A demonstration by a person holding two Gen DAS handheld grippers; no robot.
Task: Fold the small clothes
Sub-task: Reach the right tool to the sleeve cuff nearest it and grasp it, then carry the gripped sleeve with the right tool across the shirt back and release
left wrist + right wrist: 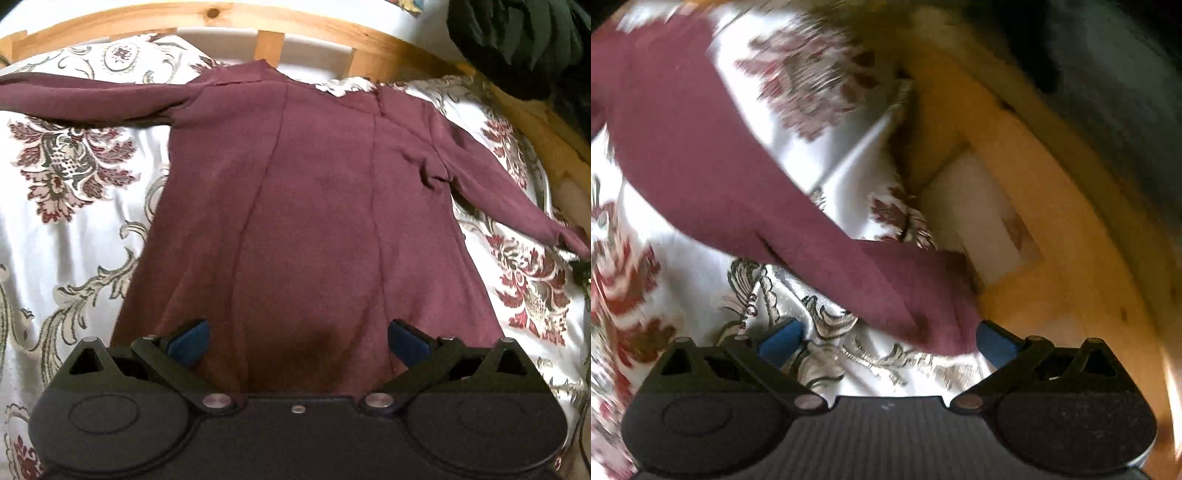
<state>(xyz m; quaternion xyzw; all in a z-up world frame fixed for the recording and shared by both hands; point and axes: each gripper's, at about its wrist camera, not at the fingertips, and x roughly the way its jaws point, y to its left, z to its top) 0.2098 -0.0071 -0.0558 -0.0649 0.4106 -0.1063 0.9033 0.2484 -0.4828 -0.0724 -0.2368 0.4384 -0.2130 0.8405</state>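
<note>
A maroon long-sleeved garment (314, 192) lies spread flat on the patterned bedspread (74, 229), neck toward the headboard, both sleeves stretched out sideways. My left gripper (298, 341) is open, its blue pads (190, 341) held above the garment's lower hem, holding nothing. In the blurred right wrist view, the garment's right sleeve (746, 177) runs diagonally down to its cuff (934, 314). My right gripper (886, 341) is open, just in front of the cuff, with the cuff end close to the right pad (995, 341). It grips nothing.
A wooden slatted headboard (314, 33) curves along the far side of the bed. Its frame (1052, 240) lies right of the sleeve cuff. A dark green cloth (524, 40) hangs at the top right. White floral bedspread surrounds the garment on both sides.
</note>
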